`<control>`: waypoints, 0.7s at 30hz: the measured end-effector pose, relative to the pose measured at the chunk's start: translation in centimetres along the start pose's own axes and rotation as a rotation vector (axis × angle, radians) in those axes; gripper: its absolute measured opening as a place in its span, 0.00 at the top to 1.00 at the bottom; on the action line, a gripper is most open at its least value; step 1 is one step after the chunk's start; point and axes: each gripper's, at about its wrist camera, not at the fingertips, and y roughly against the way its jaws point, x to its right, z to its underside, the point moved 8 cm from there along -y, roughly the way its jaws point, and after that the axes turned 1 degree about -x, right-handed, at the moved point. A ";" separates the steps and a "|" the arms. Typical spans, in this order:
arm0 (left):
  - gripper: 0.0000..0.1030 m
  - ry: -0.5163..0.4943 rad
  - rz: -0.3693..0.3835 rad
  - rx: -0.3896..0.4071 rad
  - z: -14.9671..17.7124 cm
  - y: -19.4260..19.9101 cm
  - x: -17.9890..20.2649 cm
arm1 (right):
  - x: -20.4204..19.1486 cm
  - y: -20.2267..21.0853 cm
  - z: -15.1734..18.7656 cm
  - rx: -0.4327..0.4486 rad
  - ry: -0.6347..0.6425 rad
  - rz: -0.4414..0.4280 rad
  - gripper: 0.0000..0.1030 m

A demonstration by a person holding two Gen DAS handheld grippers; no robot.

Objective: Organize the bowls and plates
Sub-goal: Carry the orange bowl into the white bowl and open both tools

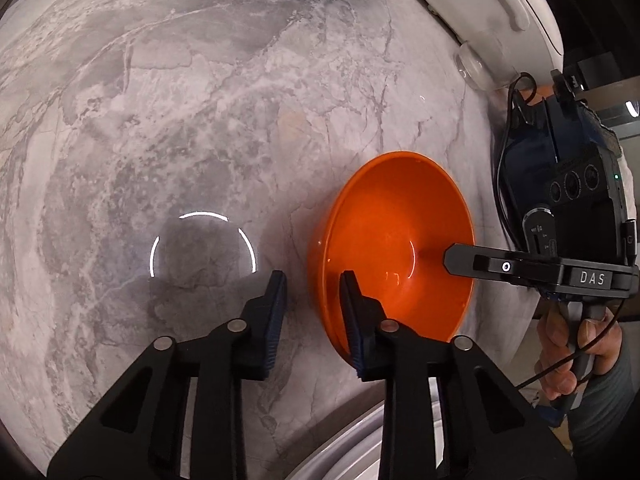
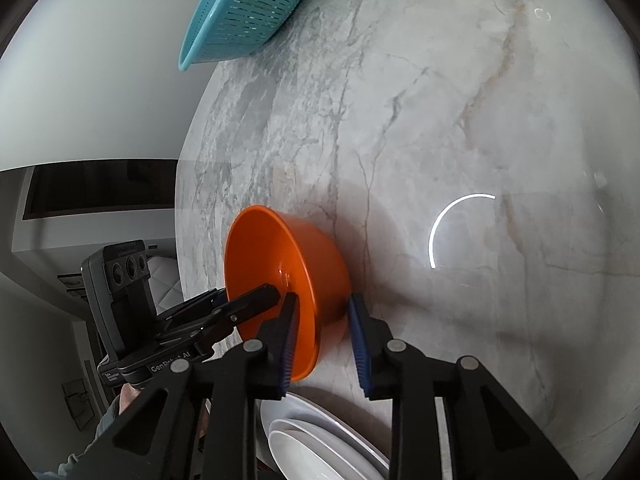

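Note:
An orange bowl (image 1: pixel 394 248) sits on the grey marble counter (image 1: pixel 200 128). It also shows in the right wrist view (image 2: pixel 288 264). My left gripper (image 1: pixel 314 312) is open, with its right finger inside the bowl and its left finger outside over the near rim. My right gripper (image 2: pixel 322 340) is open and straddles the bowl's wall, left finger inside and right finger outside; it shows in the left wrist view (image 1: pixel 460 258) reaching into the bowl. White plates (image 2: pixel 320 440) are stacked just below the bowl.
A teal colander (image 2: pixel 248 12) lies at the far end of the counter (image 2: pixel 460 120). A white appliance (image 1: pixel 488 12) stands at the upper right. The counter's edge runs down the left of the right wrist view.

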 end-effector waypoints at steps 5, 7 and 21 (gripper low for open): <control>0.85 -0.001 -0.007 -0.008 0.2 -0.3 0.4 | -0.3 -0.3 0.0 -0.006 0.017 0.046 0.83; 0.85 0.007 -0.005 -0.008 0.4 -0.1 0.2 | -0.5 -0.4 -0.1 -0.006 0.019 0.062 0.84; 0.85 0.080 -0.004 0.081 4.8 8.3 -1.6 | -6.1 -0.7 2.0 -0.034 0.080 0.038 0.84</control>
